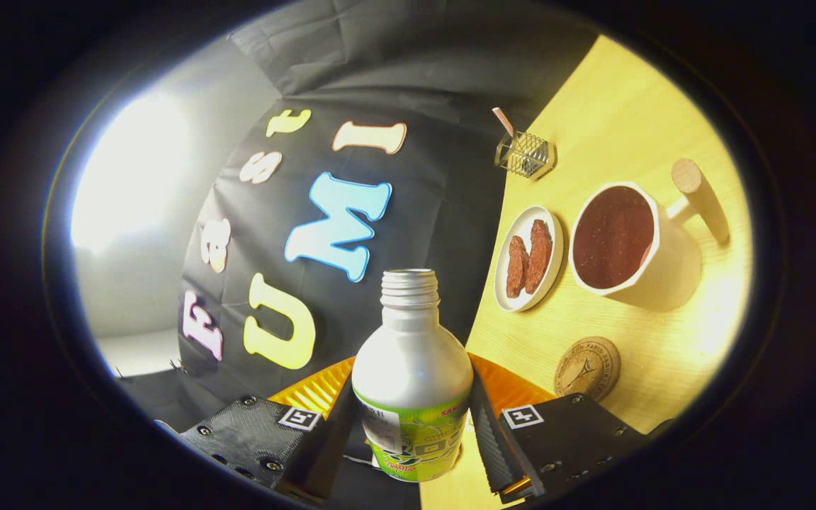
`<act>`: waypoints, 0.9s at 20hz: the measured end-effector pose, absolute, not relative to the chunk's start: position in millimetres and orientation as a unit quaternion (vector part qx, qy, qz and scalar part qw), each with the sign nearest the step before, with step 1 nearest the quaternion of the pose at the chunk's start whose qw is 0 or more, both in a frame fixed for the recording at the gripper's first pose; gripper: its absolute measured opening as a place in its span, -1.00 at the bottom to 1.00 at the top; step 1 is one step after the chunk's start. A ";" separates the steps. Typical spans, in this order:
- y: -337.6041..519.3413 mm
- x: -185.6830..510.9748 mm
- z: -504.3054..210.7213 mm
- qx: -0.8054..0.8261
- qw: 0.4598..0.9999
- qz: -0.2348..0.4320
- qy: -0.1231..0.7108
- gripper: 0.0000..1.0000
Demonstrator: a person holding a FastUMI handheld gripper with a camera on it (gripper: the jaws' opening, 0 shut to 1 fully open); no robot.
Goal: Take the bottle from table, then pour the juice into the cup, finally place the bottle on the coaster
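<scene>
Clamped between the two fingers of the gripper [411,432]: a silvery bottle [411,368] with a green label, pressed on from both sides at label height, cap off, threaded neck bare and pointing ahead along the fingers. Tilted hard with the whole view, so that the yellow wooden table [635,113] runs up one side and the booth's black cloth wall fills the other. Just beyond the finger on the table's side, lying flat on the wood: a round cork coaster [587,368], bare, close to the bottle but apart from it. Farther out, a white cup [631,241] with a wooden peg handle, dark red inside almost to the rim. Beside the cup, nearly touching it, a small white plate [528,258] carrying two reddish-brown slabs. Farthest along the table, near the wall, a small wire basket [523,154] with a striped stick poking out. Behind the bottle, low between the fingers, a ridged orange surface [316,389].
</scene>
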State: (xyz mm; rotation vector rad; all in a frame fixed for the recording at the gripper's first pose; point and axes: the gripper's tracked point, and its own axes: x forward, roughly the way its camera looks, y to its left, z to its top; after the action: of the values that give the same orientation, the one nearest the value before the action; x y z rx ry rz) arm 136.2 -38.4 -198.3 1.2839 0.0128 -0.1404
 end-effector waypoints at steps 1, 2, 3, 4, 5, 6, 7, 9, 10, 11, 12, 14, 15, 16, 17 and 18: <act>-40.2 136.9 -199.2 0.606 0.792 -0.066 0.002 0.55; -42.3 138.2 -200.1 0.611 0.789 -0.067 0.002 0.55; -43.5 138.2 -200.5 0.616 0.785 -0.069 0.002 0.55; -44.4 137.5 -200.9 0.623 0.779 -0.070 0.002 0.55; -43.9 139.2 -199.7 0.632 0.772 -0.069 0.001 0.55; -44.2 140.8 -198.9 0.641 0.765 -0.068 -0.001 0.54; -44.3 140.1 -198.5 0.648 0.759 -0.066 -0.004 0.54; -43.9 140.0 -198.2 0.665 0.744 -0.065 -0.006 0.54; -44.6 139.6 -197.2 0.675 0.735 -0.063 -0.010 0.54; -44.3 141.7 -197.3 0.685 0.726 -0.061 -0.015 0.54; -44.6 141.9 -197.4 0.694 0.717 -0.059 -0.018 0.54; -46.3 143.2 -197.2 0.708 0.704 -0.057 -0.023 0.54; -47.1 143.5 -196.4 0.713 0.699 -0.058 -0.025 0.54; -49.5 144.7 -196.3 0.718 0.693 -0.057 -0.027 0.54; -51.5 147.2 -195.8 0.724 0.687 -0.055 -0.031 0.54; -52.8 148.7 -194.7 0.730 0.680 -0.054 -0.035 0.54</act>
State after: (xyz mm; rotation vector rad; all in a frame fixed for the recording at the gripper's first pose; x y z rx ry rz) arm 148.7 -52.8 -194.7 1.6398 -0.0795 -0.1219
